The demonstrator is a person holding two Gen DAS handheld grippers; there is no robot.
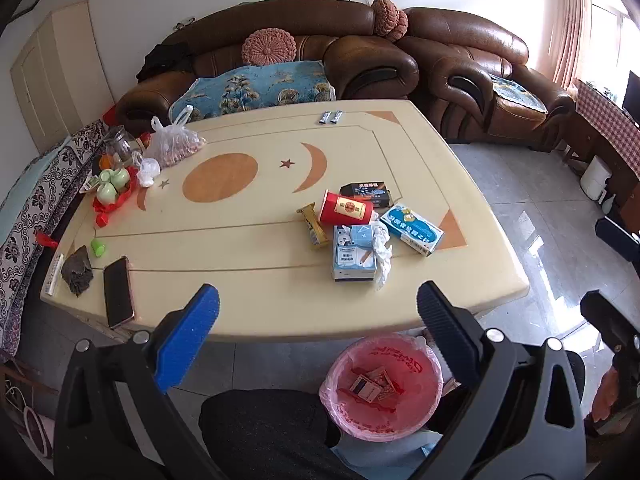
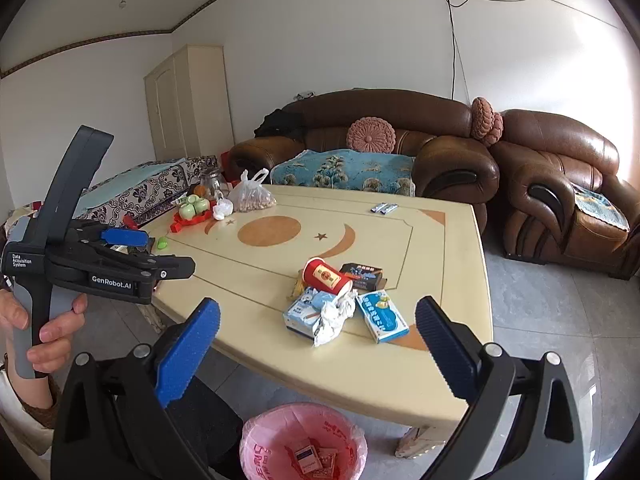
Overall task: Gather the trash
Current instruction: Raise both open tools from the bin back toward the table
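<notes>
A cluster of trash lies on the cream table (image 1: 248, 248): a red paper cup (image 1: 346, 209) on its side, a black box (image 1: 366, 194), a blue-and-white medicine box (image 1: 412, 229), a light blue box (image 1: 354, 254), crumpled white tissue (image 1: 381, 254) and a gold wrapper (image 1: 313, 227). The cluster also shows in the right wrist view, with the cup (image 2: 325, 276) and the tissue (image 2: 333, 317). A bin with a pink bag (image 1: 382, 388) stands on the floor below the table's near edge and holds a few small boxes. My left gripper (image 1: 318, 320) is open and empty above the near edge. My right gripper (image 2: 318, 334) is open and empty.
A phone (image 1: 118, 292), a dark rag (image 1: 78, 271), a green cap (image 1: 97, 247), green cups on red plastic (image 1: 112, 186), a plastic bag of nuts (image 1: 174, 144) and two small sachets (image 1: 331, 117) lie on the table. Brown leather sofas (image 1: 360, 56) stand behind it.
</notes>
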